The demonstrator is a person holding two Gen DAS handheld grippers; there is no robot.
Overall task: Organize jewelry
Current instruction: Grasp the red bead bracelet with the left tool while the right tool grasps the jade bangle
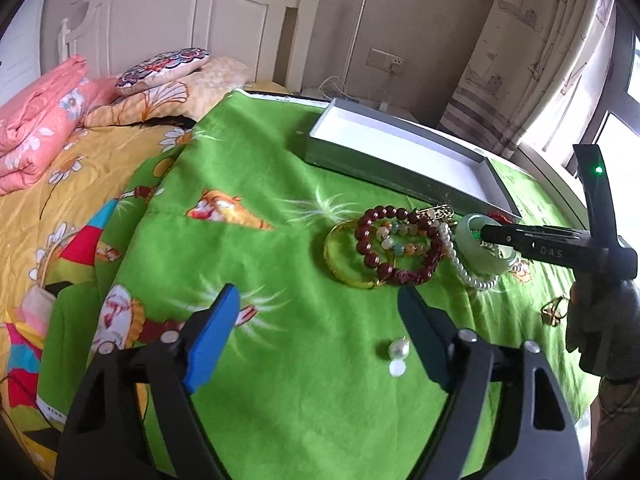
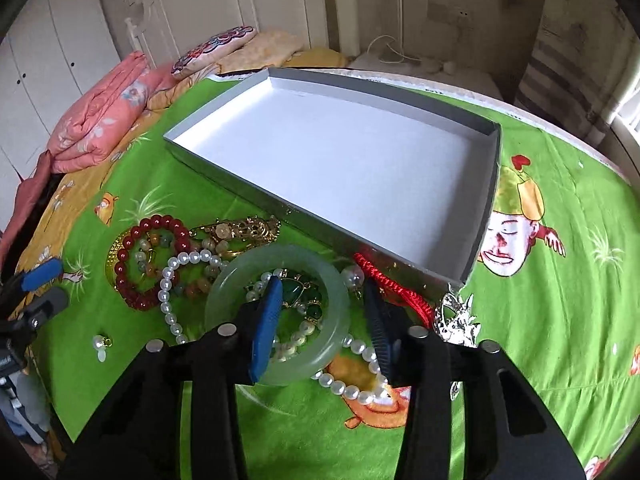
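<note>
A pale green jade bangle lies on the green cloth over a green gem pendant and a pearl bracelet. My right gripper straddles the bangle's right rim, blue finger inside the ring and dark finger outside. Gaps show on both sides of the rim, so the gripper is open. The left wrist view shows the same bangle with the right gripper's finger across it. My left gripper hangs open over bare cloth, short of the red bead bracelet and gold bangle. An empty grey box lies behind the pile.
A pearl earring lies beside my left gripper's right finger. A red cord and a silver ornament lie by the box's near corner, and a gold hairpin rests against its front wall. Folded pink bedding sits far left.
</note>
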